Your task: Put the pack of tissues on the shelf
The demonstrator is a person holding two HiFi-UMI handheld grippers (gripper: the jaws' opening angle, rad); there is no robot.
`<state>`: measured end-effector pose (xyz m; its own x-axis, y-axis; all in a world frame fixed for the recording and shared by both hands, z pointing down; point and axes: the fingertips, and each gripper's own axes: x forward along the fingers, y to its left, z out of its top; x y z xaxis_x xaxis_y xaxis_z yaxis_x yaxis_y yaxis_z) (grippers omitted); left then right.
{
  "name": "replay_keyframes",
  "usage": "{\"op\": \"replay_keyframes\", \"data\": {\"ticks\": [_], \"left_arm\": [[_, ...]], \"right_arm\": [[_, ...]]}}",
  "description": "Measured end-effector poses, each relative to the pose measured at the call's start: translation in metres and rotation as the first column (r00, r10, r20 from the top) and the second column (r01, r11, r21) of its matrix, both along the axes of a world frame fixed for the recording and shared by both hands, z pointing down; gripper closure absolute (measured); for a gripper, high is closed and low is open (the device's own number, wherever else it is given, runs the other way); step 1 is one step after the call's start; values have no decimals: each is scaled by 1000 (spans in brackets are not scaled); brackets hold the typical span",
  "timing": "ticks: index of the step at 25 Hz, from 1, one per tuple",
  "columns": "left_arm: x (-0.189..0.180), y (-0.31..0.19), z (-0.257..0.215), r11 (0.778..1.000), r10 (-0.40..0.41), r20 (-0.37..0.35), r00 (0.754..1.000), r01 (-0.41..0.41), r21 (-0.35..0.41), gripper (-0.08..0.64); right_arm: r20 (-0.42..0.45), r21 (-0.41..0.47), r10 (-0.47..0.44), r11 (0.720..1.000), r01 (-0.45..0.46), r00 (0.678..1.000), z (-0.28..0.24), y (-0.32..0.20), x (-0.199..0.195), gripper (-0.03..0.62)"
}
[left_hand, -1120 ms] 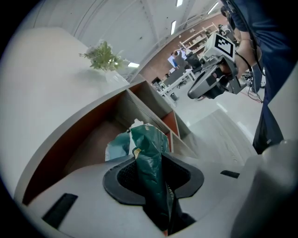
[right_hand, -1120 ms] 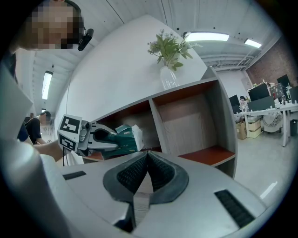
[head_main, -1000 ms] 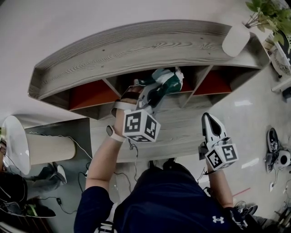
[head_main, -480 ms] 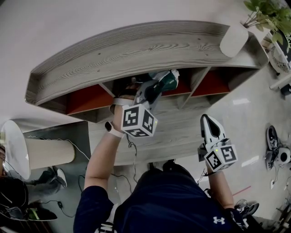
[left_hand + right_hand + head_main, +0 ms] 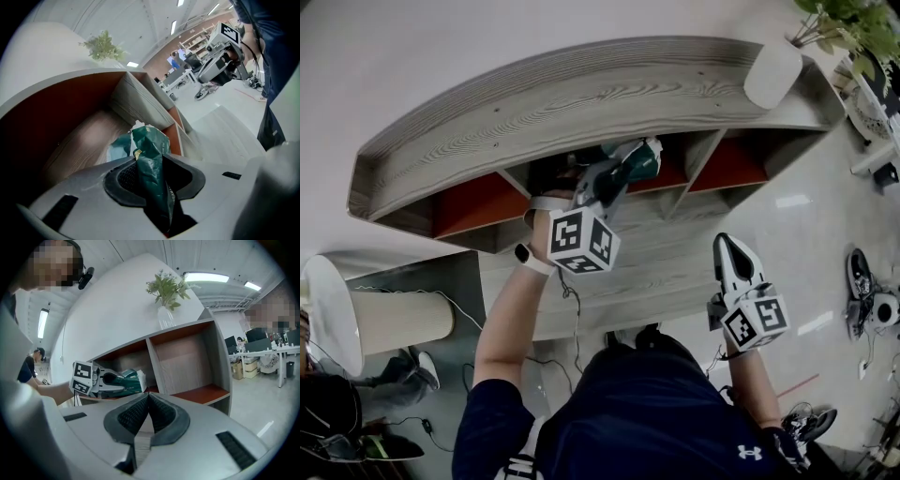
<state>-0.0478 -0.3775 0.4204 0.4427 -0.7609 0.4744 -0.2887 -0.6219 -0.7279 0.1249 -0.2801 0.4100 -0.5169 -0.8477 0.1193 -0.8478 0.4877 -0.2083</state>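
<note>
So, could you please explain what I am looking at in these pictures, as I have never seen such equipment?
There is no robot here: a person holds a pair of tongs in each hand. One picture comes from a camera on the person's head, looking down; the other two from cameras riding on the tongs. The left tongs grip a green pack of tissues, reaching into the middle compartment of the wooden shelf. The right tongs are shut, empty, held back. On top of the shelf stands a white vase with a plant.
</note>
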Motion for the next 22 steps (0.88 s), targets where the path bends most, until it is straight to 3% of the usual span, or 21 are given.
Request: {"op": "replay_keyframes", "data": {"ticks": [16,22], "left_arm": [[-1,1,12,1000,19,-51,998,-20,-24,408],[-3,5,2,999,-7,-66,998,9,33,294]], "right_arm": [[18,-12,19,1000,-19,1000,-1,22,-2,581],[14,3,20,1000,-20,1000,-6,36,-2,581]]}}
